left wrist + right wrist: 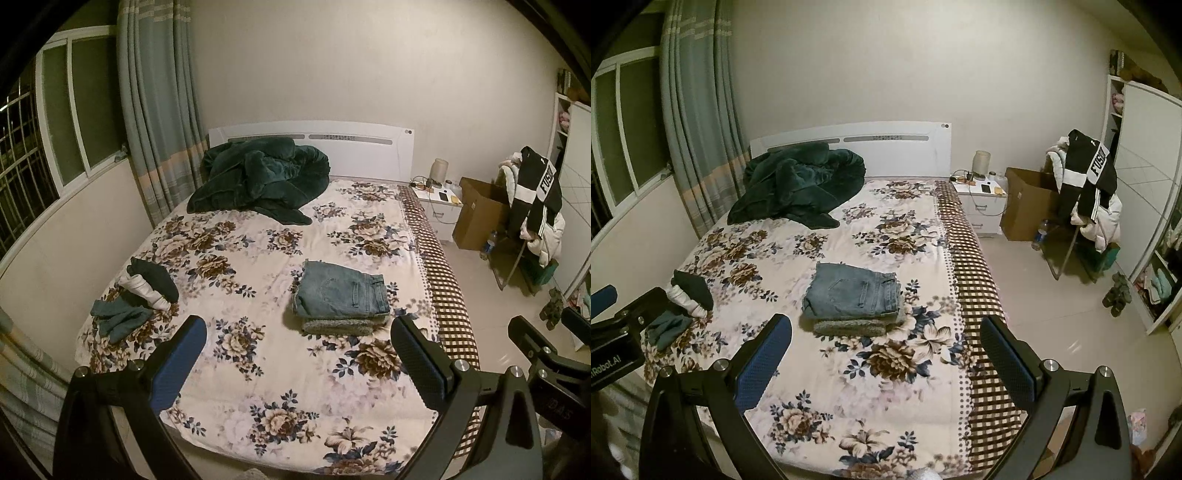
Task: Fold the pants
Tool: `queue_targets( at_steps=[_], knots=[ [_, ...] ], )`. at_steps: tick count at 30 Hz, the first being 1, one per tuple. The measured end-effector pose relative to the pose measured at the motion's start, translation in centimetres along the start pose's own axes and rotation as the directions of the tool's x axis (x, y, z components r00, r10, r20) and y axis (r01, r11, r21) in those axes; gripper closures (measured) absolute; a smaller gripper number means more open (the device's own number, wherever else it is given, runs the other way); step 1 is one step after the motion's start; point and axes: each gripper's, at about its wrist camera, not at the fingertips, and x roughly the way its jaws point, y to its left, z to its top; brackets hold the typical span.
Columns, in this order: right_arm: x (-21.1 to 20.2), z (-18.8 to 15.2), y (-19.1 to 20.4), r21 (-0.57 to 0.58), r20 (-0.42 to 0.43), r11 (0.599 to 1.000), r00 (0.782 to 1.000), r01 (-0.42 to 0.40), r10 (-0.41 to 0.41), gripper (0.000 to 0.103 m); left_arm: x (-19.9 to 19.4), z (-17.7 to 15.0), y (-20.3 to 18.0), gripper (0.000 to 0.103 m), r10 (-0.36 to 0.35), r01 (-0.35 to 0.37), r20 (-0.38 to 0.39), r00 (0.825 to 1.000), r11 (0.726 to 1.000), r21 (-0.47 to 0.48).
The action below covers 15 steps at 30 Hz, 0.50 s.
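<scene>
Folded blue jeans (341,290) lie on top of a folded grey garment (340,325) in the middle of the floral bed (258,387). They also show in the right wrist view (855,293). My left gripper (299,354) is open and empty, held above the bed's foot, well short of the jeans. My right gripper (886,354) is open and empty, also back from the jeans (855,293). The right gripper shows at the left wrist view's right edge (546,339).
A small pile of dark and white clothes (144,291) lies at the bed's left side. A dark green blanket (258,177) is heaped by the headboard. A nightstand (439,203), a cardboard box (476,214) and a chair with clothes (532,206) stand on the right.
</scene>
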Motion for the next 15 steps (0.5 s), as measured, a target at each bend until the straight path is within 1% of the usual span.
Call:
queue_targets(
  at_steps=[15],
  knots=[
    [-0.6,0.2,0.5,-0.018,0.004,0.999,0.999,-0.035,0.035,0.000,-1.0,-0.6,0.0,0.001,0.003,-0.003,0.001,1.000,1.000,-0.004]
  ],
)
